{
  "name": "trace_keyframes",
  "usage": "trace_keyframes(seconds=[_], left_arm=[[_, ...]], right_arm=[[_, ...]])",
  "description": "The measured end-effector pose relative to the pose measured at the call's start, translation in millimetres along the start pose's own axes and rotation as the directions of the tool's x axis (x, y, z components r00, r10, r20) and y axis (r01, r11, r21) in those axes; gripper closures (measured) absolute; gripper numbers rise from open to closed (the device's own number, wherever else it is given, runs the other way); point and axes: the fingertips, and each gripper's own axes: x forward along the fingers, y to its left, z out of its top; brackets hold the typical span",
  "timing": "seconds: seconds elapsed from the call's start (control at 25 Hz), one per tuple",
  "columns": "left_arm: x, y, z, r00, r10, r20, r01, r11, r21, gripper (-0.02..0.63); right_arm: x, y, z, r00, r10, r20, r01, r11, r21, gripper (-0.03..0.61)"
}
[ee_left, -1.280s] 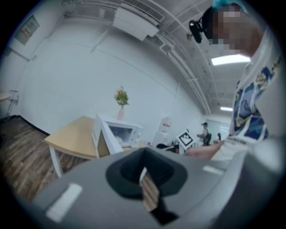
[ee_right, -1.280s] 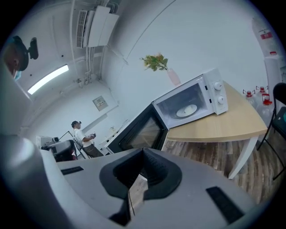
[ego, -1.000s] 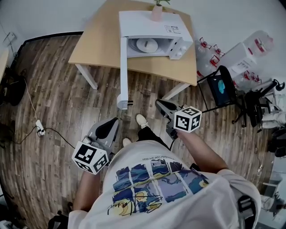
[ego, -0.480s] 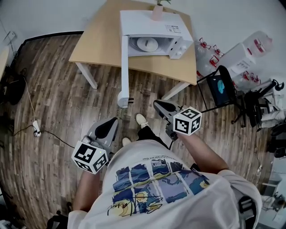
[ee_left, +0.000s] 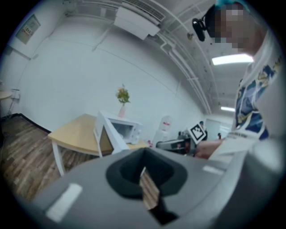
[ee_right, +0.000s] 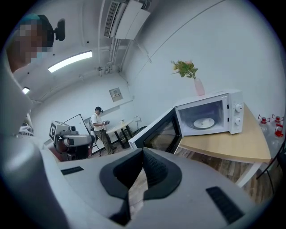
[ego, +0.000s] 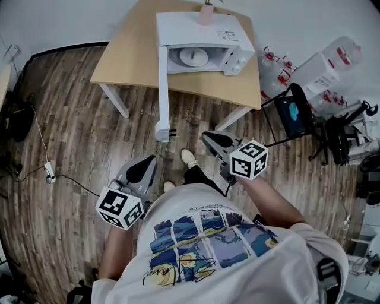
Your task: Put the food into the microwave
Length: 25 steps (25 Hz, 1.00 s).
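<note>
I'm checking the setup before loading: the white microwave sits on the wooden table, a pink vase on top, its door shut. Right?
Not quite: the door stands wide open, as the head view shows. The white microwave does sit on the wooden table with a pink vase on top.
</note>
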Motion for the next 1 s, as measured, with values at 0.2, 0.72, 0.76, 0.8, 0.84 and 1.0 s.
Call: trace_keyframes(seconds=[0.2, 0.72, 0.76, 0.8, 0.84, 1.0], left_arm=[[3, 1, -1, 1.000, -0.001, -0.006, 0.001, 1.000, -0.003, 0.606], [12, 7, 0, 1.000, 0.016, -0.013, -0.016, 1.000, -0.011, 0.606], [13, 8, 0, 1.000, 0.020, -0.013, -0.020, 1.000, -0.011, 0.606], [14, 9, 1, 1.000, 0.023, -0.014, -0.024, 1.000, -0.011, 0.606], [16, 11, 2, 1.000, 0.027, -0.013, -0.027, 1.000, -0.012, 0.606], [24, 14, 6, 0.999, 0.038, -0.012, -0.038, 0.999, -0.017, 0.606]], right_arm=[[1, 1, 1, 1.000, 0.006, -0.003, -0.006, 1.000, -0.011, 0.572], [3, -13, 5, 1.000, 0.006, -0.006, -0.006, 1.000, -0.023, 0.572], [3, -17, 6, 1.000, 0.004, -0.005, -0.004, 1.000, -0.021, 0.572], [4, -20, 7, 1.000, 0.001, -0.004, -0.001, 1.000, -0.019, 0.572], [4, -24, 8, 1.000, -0.003, -0.004, 0.003, 1.000, -0.019, 0.572], [6, -40, 14, 1.000, -0.012, -0.009, 0.012, 1.000, -0.025, 0.572]])
